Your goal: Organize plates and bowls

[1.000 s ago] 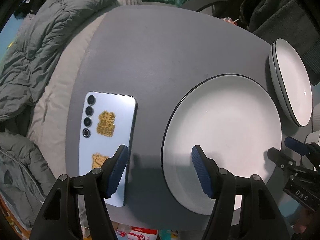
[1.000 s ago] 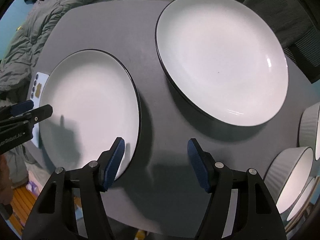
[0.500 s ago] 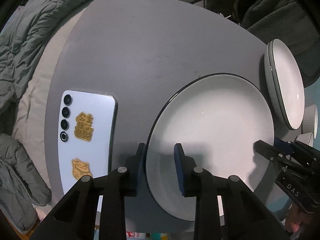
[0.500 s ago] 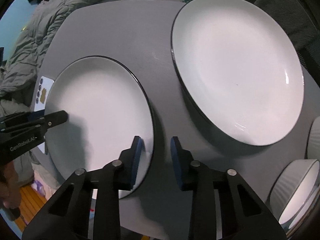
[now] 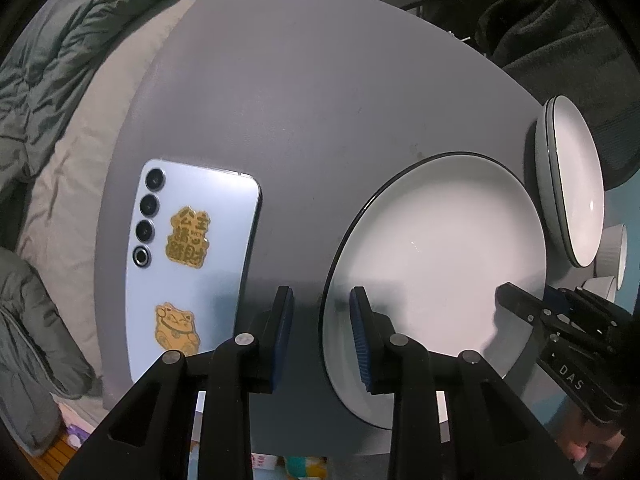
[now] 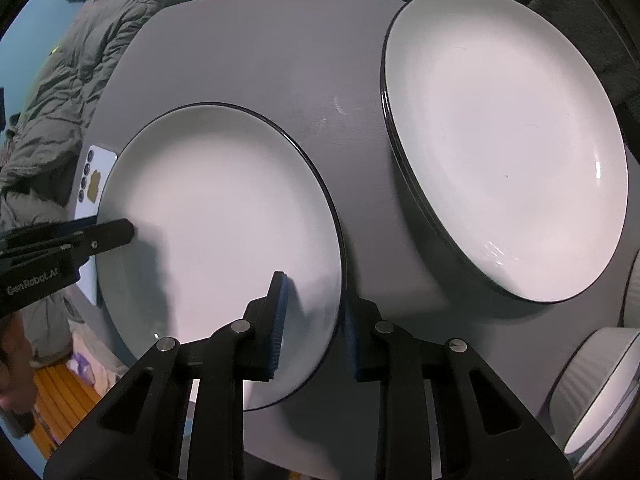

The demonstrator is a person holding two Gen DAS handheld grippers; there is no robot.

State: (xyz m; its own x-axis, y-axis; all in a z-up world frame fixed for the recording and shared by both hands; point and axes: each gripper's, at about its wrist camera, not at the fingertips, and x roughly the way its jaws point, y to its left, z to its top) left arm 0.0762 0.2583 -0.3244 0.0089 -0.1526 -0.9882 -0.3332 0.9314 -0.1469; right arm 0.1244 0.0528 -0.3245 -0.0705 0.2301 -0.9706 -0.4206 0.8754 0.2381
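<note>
A white plate with a dark rim (image 5: 436, 248) (image 6: 216, 216) lies on the grey table near its front edge. My left gripper (image 5: 322, 332) straddles its left rim, jaws narrowed with one finger over the plate and one outside. My right gripper (image 6: 312, 320) straddles its right rim the same way. A stack of similar plates (image 6: 504, 136) (image 5: 576, 184) sits to the right. White ribbed bowls (image 6: 600, 384) (image 5: 612, 248) stand at the far right.
A light blue phone (image 5: 188, 268) with gold stickers lies face down on the table's left part. A grey quilt (image 5: 60, 80) covers the bed left of the table (image 5: 300, 100). A dark garment (image 5: 560, 32) hangs behind.
Both grippers moved in over the near plate's opposite rims and their jaws narrowed from wide open to a small gap around the rim.
</note>
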